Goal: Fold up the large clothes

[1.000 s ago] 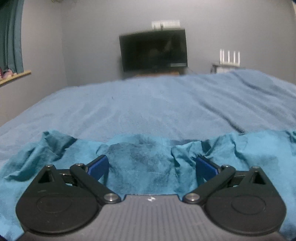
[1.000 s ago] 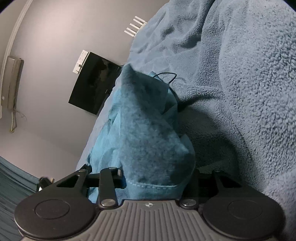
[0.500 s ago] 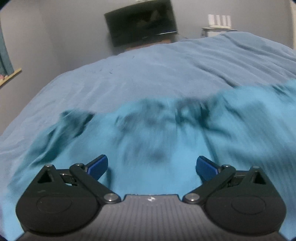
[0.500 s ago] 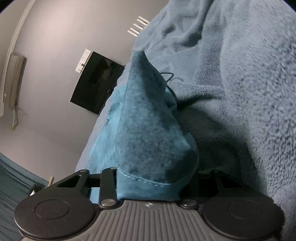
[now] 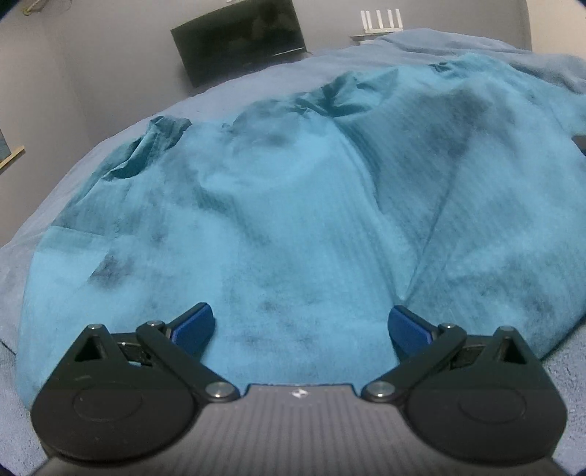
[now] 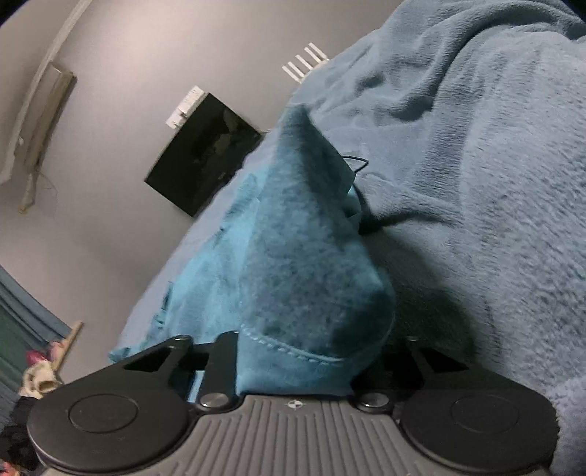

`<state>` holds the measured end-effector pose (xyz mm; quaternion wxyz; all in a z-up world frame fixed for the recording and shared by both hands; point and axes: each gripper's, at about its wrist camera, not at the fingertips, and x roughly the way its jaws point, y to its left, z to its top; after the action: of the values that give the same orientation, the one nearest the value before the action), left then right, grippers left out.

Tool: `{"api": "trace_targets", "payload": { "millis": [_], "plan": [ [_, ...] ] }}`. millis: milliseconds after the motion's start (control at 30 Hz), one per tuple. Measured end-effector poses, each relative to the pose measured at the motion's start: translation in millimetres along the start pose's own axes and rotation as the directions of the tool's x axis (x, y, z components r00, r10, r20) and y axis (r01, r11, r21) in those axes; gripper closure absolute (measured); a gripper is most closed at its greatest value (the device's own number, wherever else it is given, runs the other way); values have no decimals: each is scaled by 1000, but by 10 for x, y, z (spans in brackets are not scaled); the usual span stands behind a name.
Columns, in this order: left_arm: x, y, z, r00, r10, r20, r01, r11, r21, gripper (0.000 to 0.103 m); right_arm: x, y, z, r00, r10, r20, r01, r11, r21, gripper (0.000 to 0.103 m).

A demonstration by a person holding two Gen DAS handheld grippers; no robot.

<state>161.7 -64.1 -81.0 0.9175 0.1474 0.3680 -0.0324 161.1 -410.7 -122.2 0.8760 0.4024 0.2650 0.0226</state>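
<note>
A large teal garment [image 5: 293, 205] lies spread and wrinkled on the blue-grey bed cover [image 5: 110, 146]. My left gripper [image 5: 299, 326] is open, its blue fingertips [image 5: 192, 324] wide apart just above the garment's near part. My right gripper [image 6: 304, 351] is shut on a stitched hem of the teal garment [image 6: 304, 263], which rises in a peaked fold that hides the fingertips.
A dark TV screen [image 5: 238, 36] hangs on the far grey wall, with a white router [image 5: 381, 20] beside it. Thick folds of the fleecy blanket [image 6: 476, 183] lie right of my right gripper. A curtain and a shelf edge [image 6: 69, 333] are at the left.
My left gripper has risen and tilted down, so the garment now fills its view where only a bunched edge showed. My right gripper keeps its hold and has shifted slightly.
</note>
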Motion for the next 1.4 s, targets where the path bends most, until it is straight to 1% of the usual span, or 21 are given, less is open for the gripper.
{"api": "trace_targets", "payload": {
  "millis": [33,67,167,233,267,400,533,633,667,733,800,833,900,1000,1067,1133,1200,1267,1333,1367,1400],
  "plan": [
    [-9,22,-6,1000,-8,7,8,1000,0,0,5,6,-12,1000,-16,-6,16,1000,-5,64],
    [-21,43,-34,1000,-18,15,18,1000,0,0,6,7,-17,1000,-21,-7,21,1000,-2,64],
    [-86,85,-104,999,-27,41,26,999,19,0,5,11,6,1000,1,-18,0,999,38,82],
    [-79,76,-110,999,-19,44,17,999,43,0,-34,85,46,1000,1,-12,0,1000,23,88],
    [-84,66,-120,999,-15,45,12,999,51,0,-66,166,61,1000,-4,-5,4,1000,-6,90],
    [-72,10,-148,999,3,47,-6,997,73,0,-214,599,71,1000,-6,30,11,988,-152,92],
    [-34,4,-165,999,0,45,-4,997,71,0,-352,1079,86,999,9,54,6,963,-271,93],
    [-25,6,-158,999,-6,46,3,998,68,0,-392,1437,72,998,26,63,-2,935,-354,93],
    [-43,32,-138,998,-17,54,15,999,46,4,-441,1551,40,997,31,65,-4,925,-380,93],
    [-139,119,-76,993,-60,101,64,997,-37,9,-429,1689,29,997,35,74,-2,911,-413,93],
    [-269,195,-15,977,-97,189,120,986,-114,9,-444,1700,34,996,35,76,-1,913,-409,93],
    [-303,186,12,972,-103,213,130,985,-117,9,-452,1688,39,996,30,78,4,916,-400,93],
    [-283,72,34,968,-125,217,142,988,-63,9,-499,1609,43,997,23,79,9,924,-382,93],
    [-169,-196,-21,973,-133,187,123,990,62,10,-576,1631,4,997,12,72,16,923,-384,93],
    [-103,-304,-39,977,-125,173,110,990,92,10,-552,1743,-87,998,9,60,19,895,-445,93],
    [-61,-275,-26,978,-141,155,129,988,82,10,-533,1932,-226,998,17,59,17,849,-528,93],
    [-82,-147,35,978,-168,124,162,985,61,10,-542,2146,-325,997,35,65,12,795,-606,93],
    [-181,110,94,977,-179,119,179,984,10,10,-580,2348,-379,995,61,75,4,749,-663,93],
    [-345,428,166,981,-129,147,136,990,-43,10,-586,2539,-397,994,79,74,-5,722,-692,93],
    [-428,629,195,981,-86,173,99,992,-73,10,-584,2641,-415,994,87,69,-14,712,-702,93],
    [-491,839,210,981,-26,194,49,992,-114,10,-575,2734,-442,994,93,64,-20,702,-712,93]
  ]
}}
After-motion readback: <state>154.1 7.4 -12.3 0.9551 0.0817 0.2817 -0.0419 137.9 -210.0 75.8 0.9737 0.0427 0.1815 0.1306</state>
